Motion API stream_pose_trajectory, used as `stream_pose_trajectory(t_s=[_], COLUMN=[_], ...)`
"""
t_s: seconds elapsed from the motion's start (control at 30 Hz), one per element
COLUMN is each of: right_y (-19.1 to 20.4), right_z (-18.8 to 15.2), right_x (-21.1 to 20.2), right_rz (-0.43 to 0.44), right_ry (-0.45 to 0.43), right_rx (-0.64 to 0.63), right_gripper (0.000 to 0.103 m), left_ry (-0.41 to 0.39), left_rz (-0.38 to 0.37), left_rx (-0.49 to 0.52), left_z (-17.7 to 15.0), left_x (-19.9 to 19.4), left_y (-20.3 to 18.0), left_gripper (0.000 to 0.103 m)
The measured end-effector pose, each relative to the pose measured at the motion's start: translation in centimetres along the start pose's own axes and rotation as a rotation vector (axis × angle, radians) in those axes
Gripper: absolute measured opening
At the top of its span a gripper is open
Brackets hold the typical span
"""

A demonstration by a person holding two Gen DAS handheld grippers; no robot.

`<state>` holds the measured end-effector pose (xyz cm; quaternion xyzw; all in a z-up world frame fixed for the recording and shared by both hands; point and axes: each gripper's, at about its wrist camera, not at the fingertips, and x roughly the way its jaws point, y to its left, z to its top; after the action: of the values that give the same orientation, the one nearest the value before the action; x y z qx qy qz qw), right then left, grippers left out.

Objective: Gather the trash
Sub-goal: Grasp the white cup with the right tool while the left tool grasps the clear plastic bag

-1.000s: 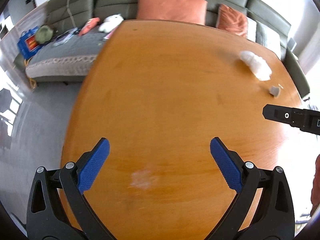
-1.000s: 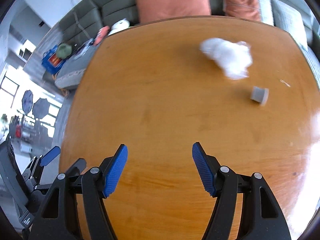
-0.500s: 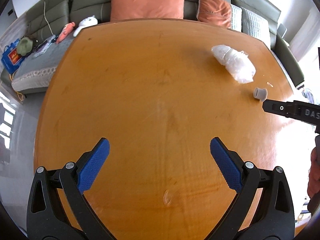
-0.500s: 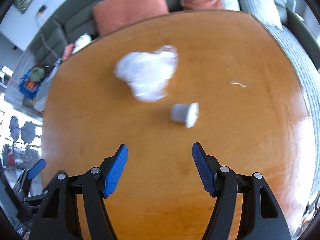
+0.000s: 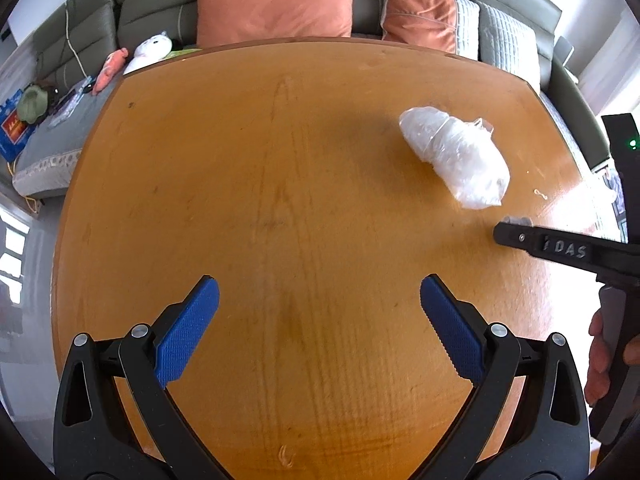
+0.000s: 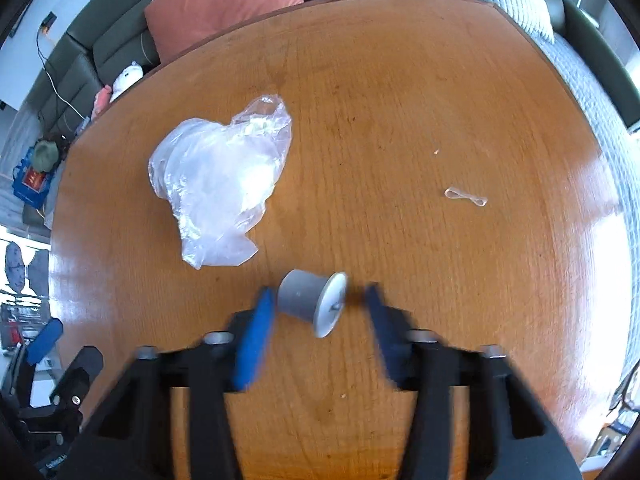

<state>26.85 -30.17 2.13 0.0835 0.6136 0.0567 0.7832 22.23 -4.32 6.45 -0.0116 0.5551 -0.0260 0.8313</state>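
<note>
A small grey capsule [image 6: 312, 300] lies on its side on the round wooden table [image 6: 400, 120]. My right gripper [image 6: 318, 308] is open, its blurred blue fingers on either side of the capsule without touching it. A crumpled clear plastic bag [image 6: 220, 184] lies just beyond to the left; it also shows in the left wrist view [image 5: 456, 156]. A thin rubber band [image 6: 466, 197] lies to the right. My left gripper [image 5: 320, 300] is open and empty over bare table. The right gripper's finger [image 5: 560, 246] enters that view from the right, hiding most of the capsule [image 5: 518, 221].
A grey sofa with orange cushions [image 5: 276, 0] curves behind the table's far edge. Soft toys [image 5: 150, 46] and a green hat [image 5: 34, 100] lie on the sofa seat at left. A quilted blanket [image 6: 592, 92] lies along the table's right side.
My right gripper has moved forward and down, so its fingers now straddle the capsule. My left gripper's view has shifted slightly right; the bag sits closer to its centre.
</note>
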Motion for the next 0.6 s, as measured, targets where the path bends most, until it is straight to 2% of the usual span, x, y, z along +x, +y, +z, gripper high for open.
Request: stream_pose_trajectory(t_s=[0.37, 0.6], right_y=[-5.5, -7.4], right_z=[-0.9, -1.2], right_x=[-1.9, -2.9], right_rz=[0.063, 0.051], right_ry=[-0.028, -0.052], right_rx=[0.110, 0.120], right_gripper=[0.034, 0.034], left_ry=[0.025, 0.045], left_rz=[-0.061, -0.132], left_rx=[-0.023, -0.069], left_z=[3.3, 6.6], left_x=[2.0, 3.8], left_y=[-2.8, -5.4], left_gripper=[0.097, 0.097])
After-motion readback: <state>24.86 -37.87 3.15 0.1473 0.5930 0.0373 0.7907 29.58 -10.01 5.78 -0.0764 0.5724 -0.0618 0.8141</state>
